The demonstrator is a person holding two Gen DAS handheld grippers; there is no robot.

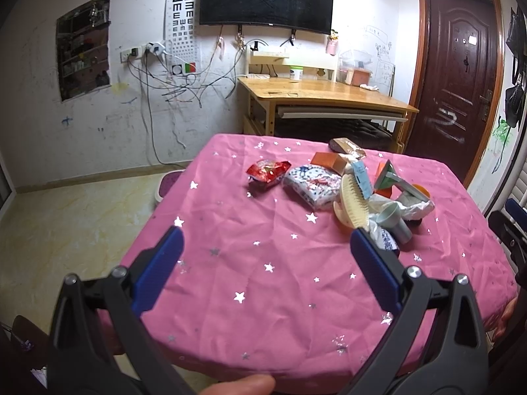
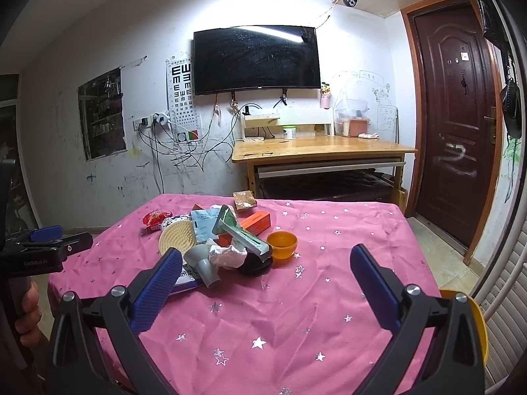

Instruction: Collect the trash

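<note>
Pink starred tablecloth [image 2: 329,263] covers the table and carries the whole untouched pile at its far middle: boxes, wrappers, a cream brush [image 2: 176,235], a crumpled white tissue [image 2: 227,253] and an orange bowl [image 2: 281,245]. Nothing looks collected yet. The left gripper [image 1: 265,247] and right gripper [image 2: 265,265] both hover near the pile, jaws wide and empty.
</note>
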